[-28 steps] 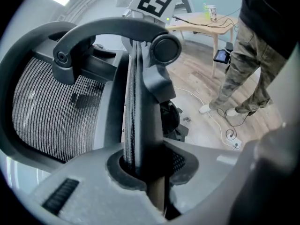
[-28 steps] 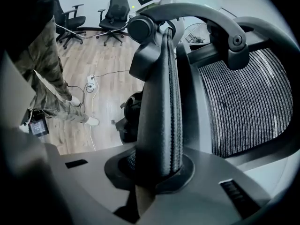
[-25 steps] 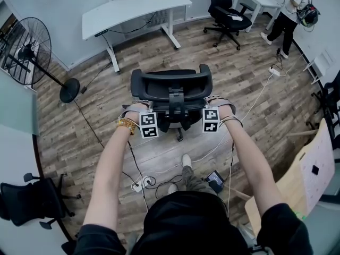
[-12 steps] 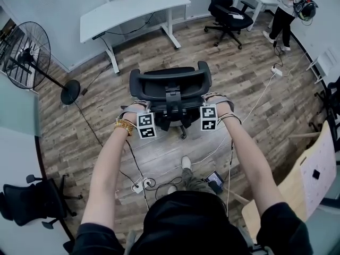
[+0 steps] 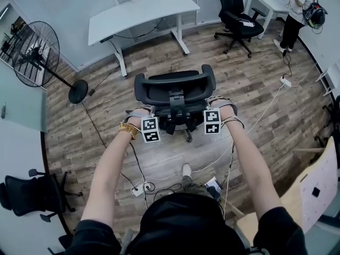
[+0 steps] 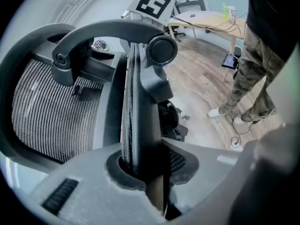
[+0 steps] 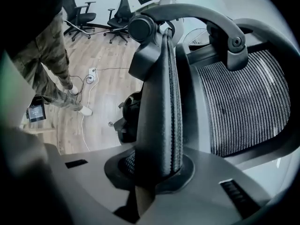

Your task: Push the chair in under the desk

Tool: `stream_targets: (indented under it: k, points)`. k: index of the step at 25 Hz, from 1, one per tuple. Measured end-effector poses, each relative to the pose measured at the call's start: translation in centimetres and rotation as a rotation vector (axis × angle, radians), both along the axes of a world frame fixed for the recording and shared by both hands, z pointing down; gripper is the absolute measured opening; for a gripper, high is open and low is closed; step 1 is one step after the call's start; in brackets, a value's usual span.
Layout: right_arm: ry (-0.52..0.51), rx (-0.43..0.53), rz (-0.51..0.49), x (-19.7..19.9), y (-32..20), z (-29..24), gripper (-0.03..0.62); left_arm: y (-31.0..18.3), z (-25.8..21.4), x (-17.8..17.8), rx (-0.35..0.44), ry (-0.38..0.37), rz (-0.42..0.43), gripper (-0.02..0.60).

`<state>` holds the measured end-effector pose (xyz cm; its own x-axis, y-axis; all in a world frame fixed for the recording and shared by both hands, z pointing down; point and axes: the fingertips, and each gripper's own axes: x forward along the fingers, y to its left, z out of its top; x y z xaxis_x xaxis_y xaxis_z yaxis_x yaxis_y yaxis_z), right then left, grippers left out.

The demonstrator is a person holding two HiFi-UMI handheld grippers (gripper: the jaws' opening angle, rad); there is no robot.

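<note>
A black mesh-backed office chair [image 5: 174, 89] stands on the wood floor, its back toward me. The white desk [image 5: 143, 9] lies beyond it with open floor between them. My left gripper [image 5: 139, 111] is shut on the left edge of the backrest [image 6: 136, 102], which runs straight up between its jaws [image 6: 143, 172]. My right gripper [image 5: 222, 103] is shut on the right edge of the backrest [image 7: 161, 102], which is also wedged between its jaws [image 7: 154, 172]. The curved headrest bar [image 6: 112, 29] arches above the mesh.
A standing fan [image 5: 32, 52] is at the left of the desk. Another black chair [image 5: 239, 17] and a person [image 5: 303, 9] are at the far right. A power strip with cables [image 5: 143, 186] lies by my feet. A black chair [image 5: 26, 193] sits lower left, and a light wooden table [image 5: 313, 187] lower right.
The chair has rolled a little toward the desk with both grippers holding its back. I have stepped forward behind it.
</note>
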<state>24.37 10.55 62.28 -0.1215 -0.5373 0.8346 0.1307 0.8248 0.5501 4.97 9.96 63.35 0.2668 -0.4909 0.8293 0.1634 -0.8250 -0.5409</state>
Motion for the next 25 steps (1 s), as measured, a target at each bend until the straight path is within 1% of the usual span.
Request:
stream_targets:
  k: [2,7,11,17,22,25]
  points:
    - [0.000,0.004,-0.012,0.8,-0.9,-0.3,0.035,-0.5,-0.2,0.7,-0.005,-0.003,-0.013,0.083]
    - [0.000,0.007,-0.027,2.0,-2.3,-0.3,0.035,-1.7,-0.3,1.9,0.001,0.000,-0.029,0.078]
    - [-0.003,0.018,-0.038,1.8,-2.6,-0.2,0.037,-1.7,-0.2,1.6,0.007,-0.008,-0.043,0.077]
    - [-0.013,0.023,-0.040,2.2,-3.0,-0.4,0.037,-2.0,-0.4,2.1,-0.018,-0.012,-0.045,0.078]
    - [-0.014,0.041,-0.050,2.4,-3.1,-0.1,0.038,-1.9,-0.2,2.4,-0.006,-0.006,-0.047,0.078]
    - [-0.011,0.047,-0.054,2.5,-3.5,-0.3,0.038,-1.9,-0.2,2.5,-0.020,-0.007,-0.050,0.101]
